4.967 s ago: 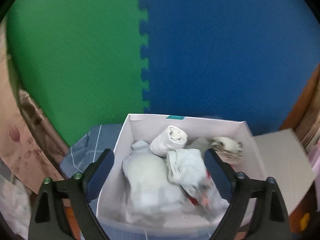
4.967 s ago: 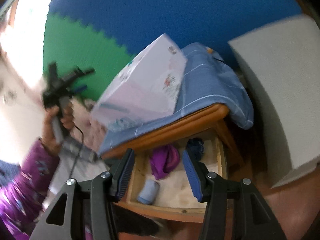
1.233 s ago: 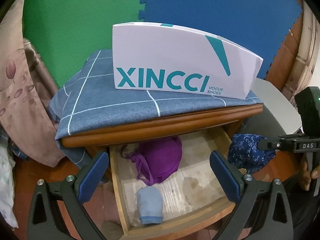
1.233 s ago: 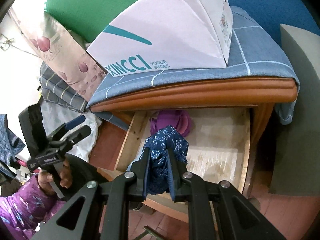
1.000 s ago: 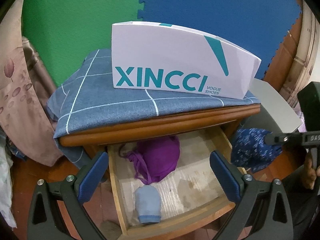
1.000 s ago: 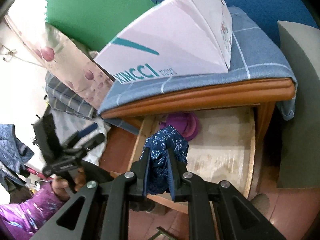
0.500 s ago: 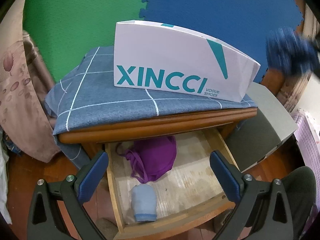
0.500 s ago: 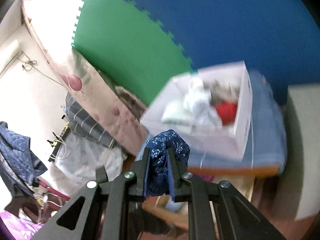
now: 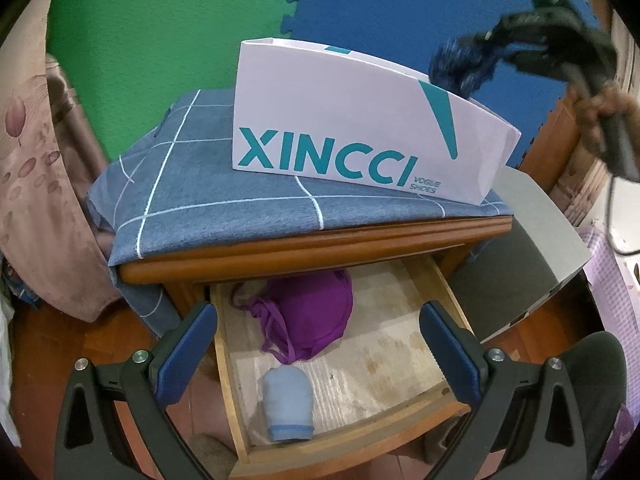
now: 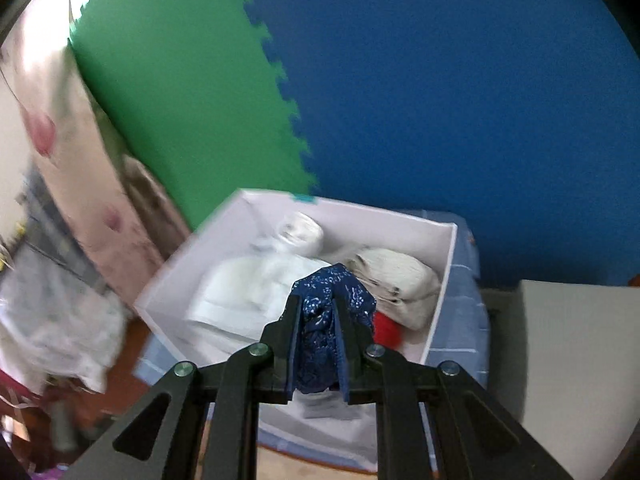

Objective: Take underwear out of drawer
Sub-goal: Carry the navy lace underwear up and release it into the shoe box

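Underwear (image 10: 326, 320) now above box (image 10: 446, 280).

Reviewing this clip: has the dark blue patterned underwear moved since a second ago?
Yes. The dark blue patterned underwear, clamped in the right tool, has gone from beside the open drawer up over the white XINCCI shoebox.

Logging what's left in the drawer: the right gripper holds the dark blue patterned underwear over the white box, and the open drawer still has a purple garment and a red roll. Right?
Not quite: the roll in the drawer is light blue, as the left wrist view shows. The right gripper does hold the dark blue patterned underwear over the white box, and the purple garment remains.
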{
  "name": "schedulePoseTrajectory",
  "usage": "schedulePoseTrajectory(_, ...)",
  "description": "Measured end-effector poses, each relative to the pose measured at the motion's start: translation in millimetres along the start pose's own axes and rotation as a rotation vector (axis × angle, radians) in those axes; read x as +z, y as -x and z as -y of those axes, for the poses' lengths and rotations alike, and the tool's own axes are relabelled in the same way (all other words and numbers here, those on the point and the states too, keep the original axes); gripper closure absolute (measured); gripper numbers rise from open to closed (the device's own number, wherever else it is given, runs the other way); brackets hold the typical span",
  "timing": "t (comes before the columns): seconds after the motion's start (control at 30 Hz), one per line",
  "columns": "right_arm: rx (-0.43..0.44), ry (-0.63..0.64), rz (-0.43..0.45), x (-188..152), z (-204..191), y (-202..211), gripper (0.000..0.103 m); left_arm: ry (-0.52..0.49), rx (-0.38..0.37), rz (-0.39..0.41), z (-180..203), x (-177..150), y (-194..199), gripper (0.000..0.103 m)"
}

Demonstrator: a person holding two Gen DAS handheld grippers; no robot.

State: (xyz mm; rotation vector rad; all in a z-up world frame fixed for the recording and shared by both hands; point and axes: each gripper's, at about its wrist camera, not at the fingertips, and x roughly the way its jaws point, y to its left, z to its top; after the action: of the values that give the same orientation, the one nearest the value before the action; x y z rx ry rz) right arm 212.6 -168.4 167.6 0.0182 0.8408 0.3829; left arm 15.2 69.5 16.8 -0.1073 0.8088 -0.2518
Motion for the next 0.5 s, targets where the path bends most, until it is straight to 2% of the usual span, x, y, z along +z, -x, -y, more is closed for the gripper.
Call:
schedulePoseTrajectory(0.27, -0.090, 0.093, -0.128, -30, -10, -47, 0.088, 0.014, 0.030, -0.004, -4, 0, -2, 0.003)
schedulePoseTrajectory(0.37, -0.102, 0.116, -0.146, -41, -13, -54, 0.088, 0.011, 0.049, -0.010, -5, 1, -3, 0.002)
schedulePoseTrajectory(0.5, -0.095, 0.096, -0.126, -43, -16, -51, 0.086, 0.010, 0.065, -0.018, -6, 1, -5, 0.002)
